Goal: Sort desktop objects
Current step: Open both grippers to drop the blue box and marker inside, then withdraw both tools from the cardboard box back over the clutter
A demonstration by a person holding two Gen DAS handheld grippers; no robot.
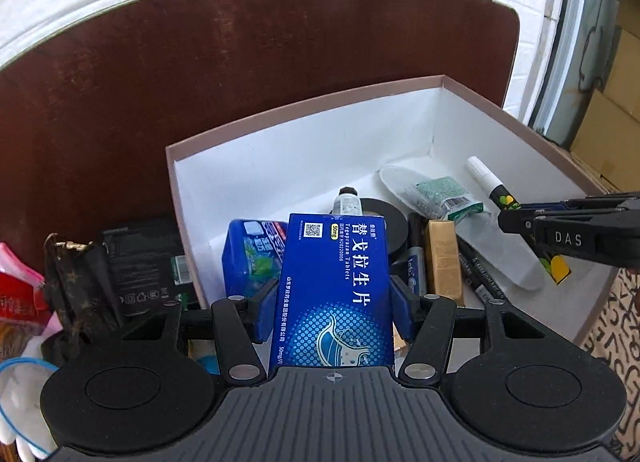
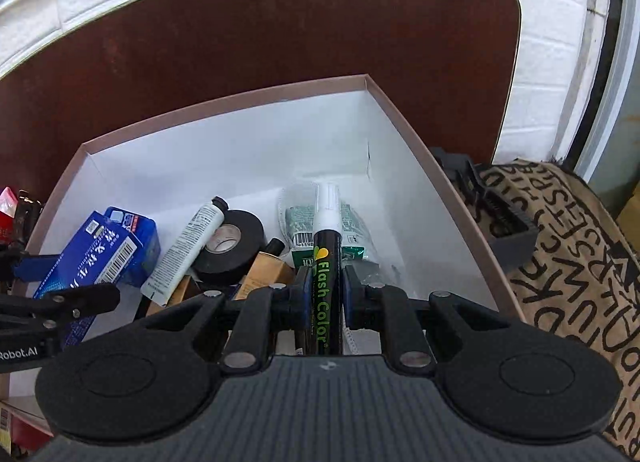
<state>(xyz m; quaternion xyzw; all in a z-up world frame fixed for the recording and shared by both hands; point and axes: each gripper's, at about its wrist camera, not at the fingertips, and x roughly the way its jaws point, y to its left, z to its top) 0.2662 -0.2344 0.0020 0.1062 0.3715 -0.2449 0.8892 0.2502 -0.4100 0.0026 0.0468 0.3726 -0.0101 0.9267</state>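
Observation:
My left gripper [image 1: 333, 298] is shut on a blue tablet box [image 1: 336, 286] and holds it over the near left part of the open white storage box [image 1: 304, 109]. The tablet box also shows in the right wrist view [image 2: 80, 262]. My right gripper [image 2: 325, 294] is shut on a black Flash Color marker [image 2: 328, 262] with a white cap, over the right part of the storage box [image 2: 224, 97]. The marker also shows in the left wrist view [image 1: 492, 185]. The right gripper [image 1: 508, 221] reaches in from the right there.
The storage box holds a black tape roll [image 2: 232, 242], a white tube [image 2: 188, 250], a tan carton [image 2: 264, 270], a green-white packet [image 2: 348, 221] and a blue pack [image 1: 252, 250]. A brown wallet [image 1: 76, 286] and black pack [image 1: 144, 262] lie left of it. A patterned bag [image 2: 560, 270] lies right.

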